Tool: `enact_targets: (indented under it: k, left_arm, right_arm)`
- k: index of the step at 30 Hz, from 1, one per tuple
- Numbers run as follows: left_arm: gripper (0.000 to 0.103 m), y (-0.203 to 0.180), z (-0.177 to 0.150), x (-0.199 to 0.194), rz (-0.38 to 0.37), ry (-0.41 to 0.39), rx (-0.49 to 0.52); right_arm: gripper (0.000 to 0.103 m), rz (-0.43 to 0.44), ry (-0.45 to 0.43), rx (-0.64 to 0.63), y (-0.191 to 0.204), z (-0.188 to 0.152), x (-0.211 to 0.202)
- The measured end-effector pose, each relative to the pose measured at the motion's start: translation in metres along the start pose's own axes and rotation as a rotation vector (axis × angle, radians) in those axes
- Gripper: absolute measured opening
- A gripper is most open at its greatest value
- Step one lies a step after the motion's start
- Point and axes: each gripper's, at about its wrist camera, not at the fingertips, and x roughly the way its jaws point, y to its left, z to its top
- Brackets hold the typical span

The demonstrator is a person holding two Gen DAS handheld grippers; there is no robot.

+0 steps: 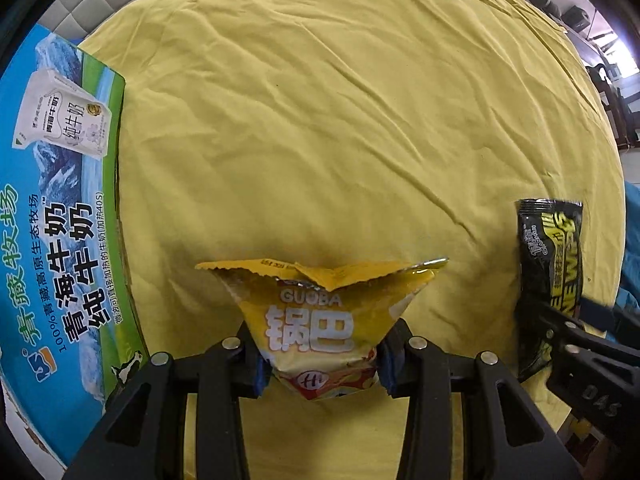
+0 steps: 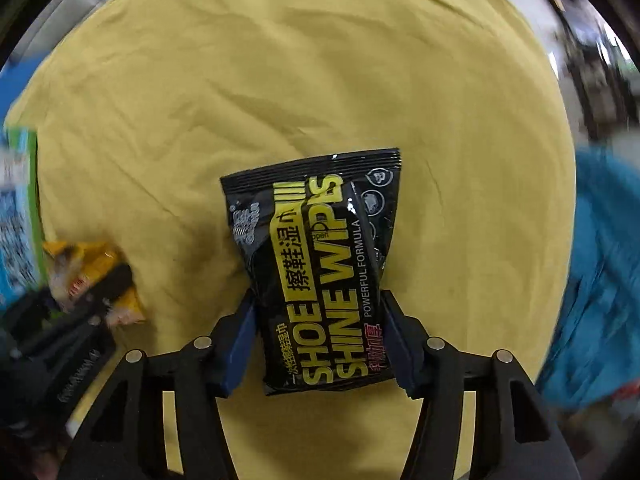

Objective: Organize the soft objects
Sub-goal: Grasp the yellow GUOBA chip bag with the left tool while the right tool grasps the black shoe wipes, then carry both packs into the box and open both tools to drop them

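My left gripper (image 1: 320, 356) is shut on a yellow guoba snack bag (image 1: 316, 320) and holds it over the yellow cloth (image 1: 320, 120). My right gripper (image 2: 318, 340) is shut on a black shoe shine wipes pack (image 2: 316, 272). In the left wrist view the wipes pack (image 1: 548, 264) and the right gripper (image 1: 560, 328) show at the right edge. In the right wrist view the snack bag (image 2: 92, 268) and the left gripper (image 2: 76, 320) show blurred at the left edge.
A blue and green milk carton box (image 1: 60, 220) stands at the left edge of the yellow cloth, also in the right wrist view (image 2: 16, 208). Blue fabric (image 2: 600, 280) lies off the right side. Chairs and furniture (image 1: 612, 92) stand beyond the far right edge.
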Motion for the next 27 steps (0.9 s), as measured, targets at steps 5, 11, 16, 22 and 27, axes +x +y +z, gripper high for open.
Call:
enact_targets:
  k: [5,11,16,22,27]
  left_arm:
    - [0.038,-0.004,-0.002,-0.006,-0.004,-0.002,0.004]
    - [0.038,-0.004,-0.004,-0.003,-0.005,-0.003,0.012]
    - [0.038,-0.005,-0.006,-0.003,-0.010,-0.007,0.016]
    - [0.036,-0.004,-0.009,-0.008,-0.014,-0.023,0.023]
    - [0.035,0.001,-0.016,-0.024,-0.030,-0.054,0.034]
  right_arm:
    - [0.077,0.102,0.018,0.130,-0.020,0.005,-0.001]
    - [0.078,0.020,0.002,0.094,-0.031,0.017,0.000]
    - [0.076,-0.014,-0.027,0.091,-0.020,0.009,0.000]
    - [0.058,-0.046,-0.047,0.085,-0.001,-0.014,0.005]
    - [0.054,-0.050,-0.060,0.095,0.019,-0.017,-0.001]
